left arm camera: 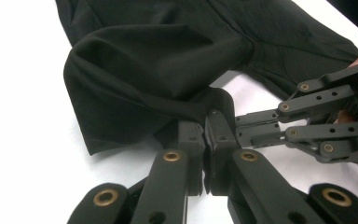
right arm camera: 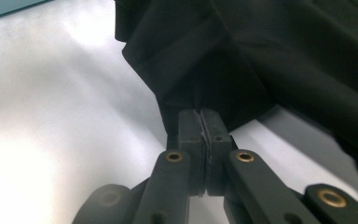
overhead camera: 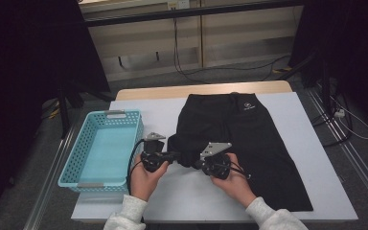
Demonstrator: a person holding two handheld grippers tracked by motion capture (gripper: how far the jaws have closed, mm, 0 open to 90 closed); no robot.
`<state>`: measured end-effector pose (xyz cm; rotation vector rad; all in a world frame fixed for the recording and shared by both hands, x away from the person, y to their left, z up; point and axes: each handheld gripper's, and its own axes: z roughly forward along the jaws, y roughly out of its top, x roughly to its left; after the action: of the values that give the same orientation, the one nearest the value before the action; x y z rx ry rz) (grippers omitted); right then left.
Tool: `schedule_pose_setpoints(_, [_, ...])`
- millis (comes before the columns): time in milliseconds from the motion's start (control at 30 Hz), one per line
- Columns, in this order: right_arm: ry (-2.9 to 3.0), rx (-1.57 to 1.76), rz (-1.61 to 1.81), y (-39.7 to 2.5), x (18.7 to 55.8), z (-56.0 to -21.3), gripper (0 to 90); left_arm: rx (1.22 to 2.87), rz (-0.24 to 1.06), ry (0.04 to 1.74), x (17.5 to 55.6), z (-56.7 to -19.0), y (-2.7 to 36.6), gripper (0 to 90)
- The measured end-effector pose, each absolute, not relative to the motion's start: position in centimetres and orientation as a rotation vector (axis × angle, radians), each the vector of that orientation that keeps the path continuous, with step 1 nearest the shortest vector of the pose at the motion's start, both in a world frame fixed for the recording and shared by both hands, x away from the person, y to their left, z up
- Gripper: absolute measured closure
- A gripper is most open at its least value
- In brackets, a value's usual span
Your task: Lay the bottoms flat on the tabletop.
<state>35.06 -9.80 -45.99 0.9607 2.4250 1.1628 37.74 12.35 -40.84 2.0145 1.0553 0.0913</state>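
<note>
A black garment [overhead camera: 254, 139] lies spread on the white table [overhead camera: 182, 196], its near left corner lifted into a fold. My left gripper [overhead camera: 176, 155] comes in from the left and is shut on that folded corner. In the left gripper view its jaws pinch the black garment [left arm camera: 158, 60] at the hem, at my left gripper [left arm camera: 206, 126]. My right gripper [overhead camera: 195, 163] comes from the right, shut on the same corner a little away. The right gripper view shows my right gripper [right arm camera: 200, 123] closed on the black garment [right arm camera: 279, 51]. Beside the left jaws sits my right gripper [left arm camera: 241, 130].
A teal perforated basket [overhead camera: 74, 153] stands on the table's left side, close to the left hand; its corner [right arm camera: 9, 4] shows in the right gripper view. Cables run on the floor beyond the table. Bare white table lies in front of the hands.
</note>
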Motion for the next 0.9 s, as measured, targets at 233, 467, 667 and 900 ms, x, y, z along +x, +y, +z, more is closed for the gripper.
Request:
schedule_pose_setpoints(233, [2.403,0.966,1.212,-11.0,34.5,-44.9,89.7,2.014,0.088,1.031,37.9,-40.6,12.4,87.6])
schedule_pose_setpoints(467, [2.387,0.989,1.268,-13.0,33.5,-43.8,89.9,2.026,0.071,1.009,38.0,-40.6,12.0,87.1])
schedule_pose_setpoints(667, [2.393,1.01,1.274,-13.8,32.8,-44.0,89.8,2.032,0.054,0.996,37.9,-40.8,11.6,86.4])
schedule_pose_setpoints(900, [2.419,1.037,1.232,-14.6,32.8,-45.0,89.8,2.05,0.049,1.028,38.5,-42.1,11.5,74.2])
